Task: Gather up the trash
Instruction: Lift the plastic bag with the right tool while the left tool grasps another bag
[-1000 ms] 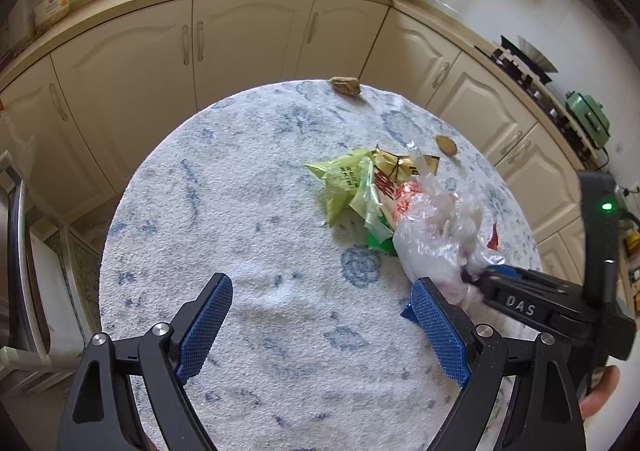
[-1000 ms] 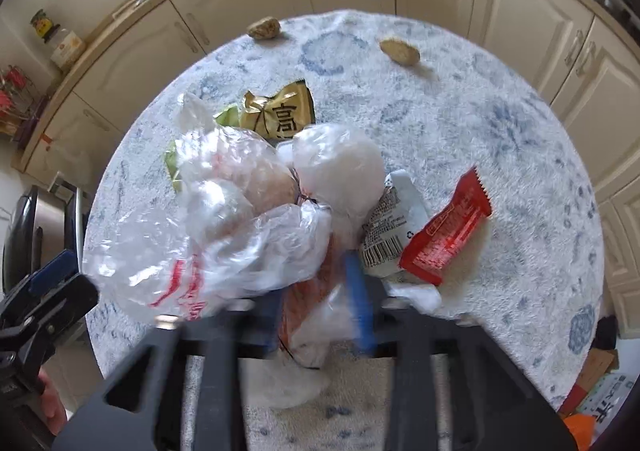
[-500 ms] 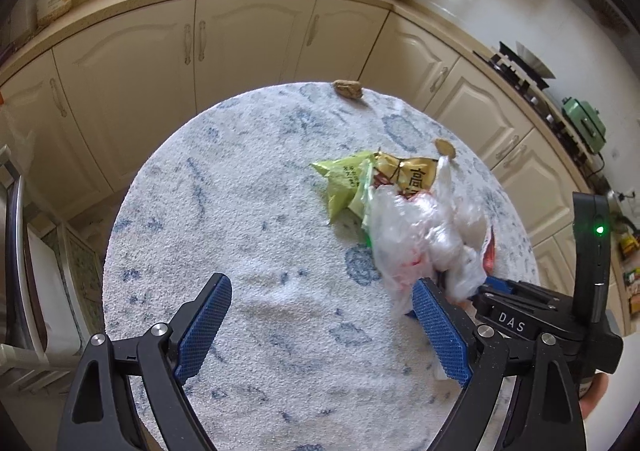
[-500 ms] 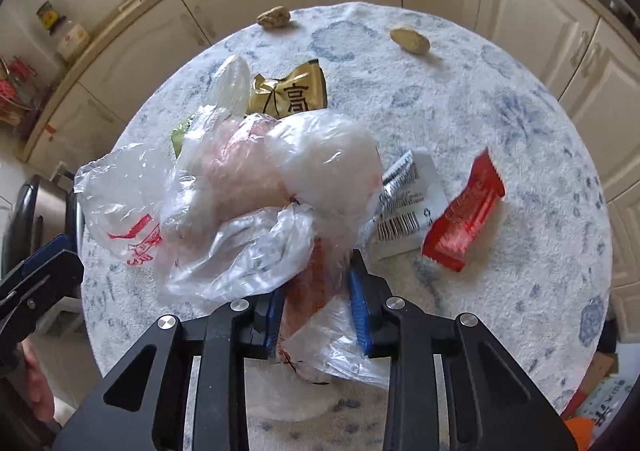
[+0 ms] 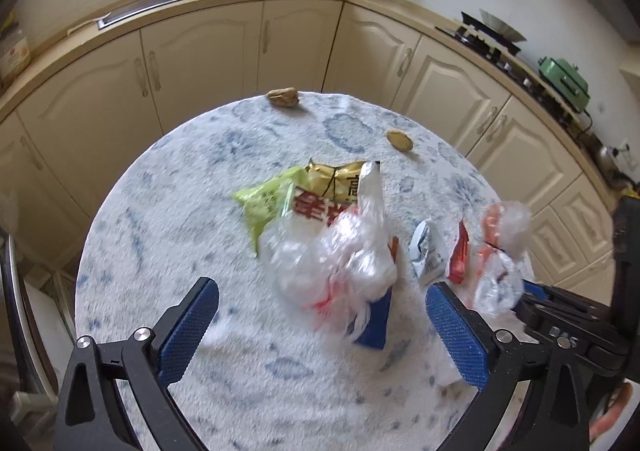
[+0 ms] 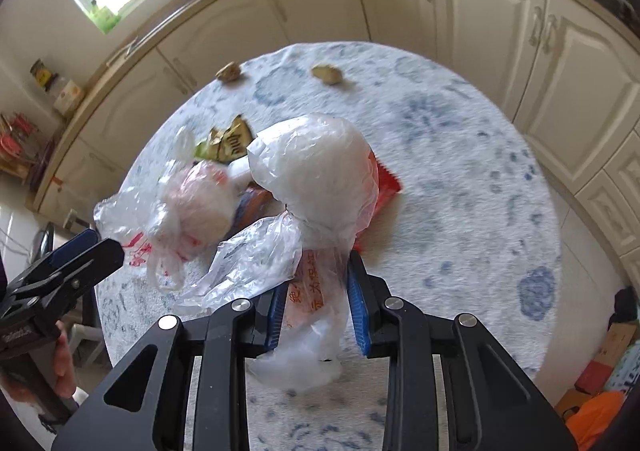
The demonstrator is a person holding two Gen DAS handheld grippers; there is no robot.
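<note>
Trash lies on a round table (image 5: 160, 211) with a blue-patterned cloth. My right gripper (image 6: 316, 283) is shut on the neck of a clear plastic bag (image 6: 316, 171) with red print, lifted a little; the left wrist view shows this bag (image 5: 500, 251) at the right. A second crumpled bag (image 5: 332, 263) lies just beyond my left gripper (image 5: 320, 291), whose jaws are opening and touch nothing. Behind that bag lie a green wrapper (image 5: 264, 199) and a gold wrapper (image 5: 336, 179). A white wrapper (image 5: 426, 251), a red wrapper (image 5: 458, 255) and a blue scrap (image 5: 372, 319) lie close by.
Two brown lumps (image 5: 283, 97) (image 5: 400, 140) sit near the table's far edge. Cream cabinets (image 5: 200, 59) with a sink and a stove curve behind the table. Boxes (image 6: 612, 343) stand on the floor at the right. A hand (image 6: 60, 359) holds the left gripper.
My right gripper closed on the clear bag, then pulled it up and rightward out of the pile. The second bag stayed on the table. My left jaws have spread wider.
</note>
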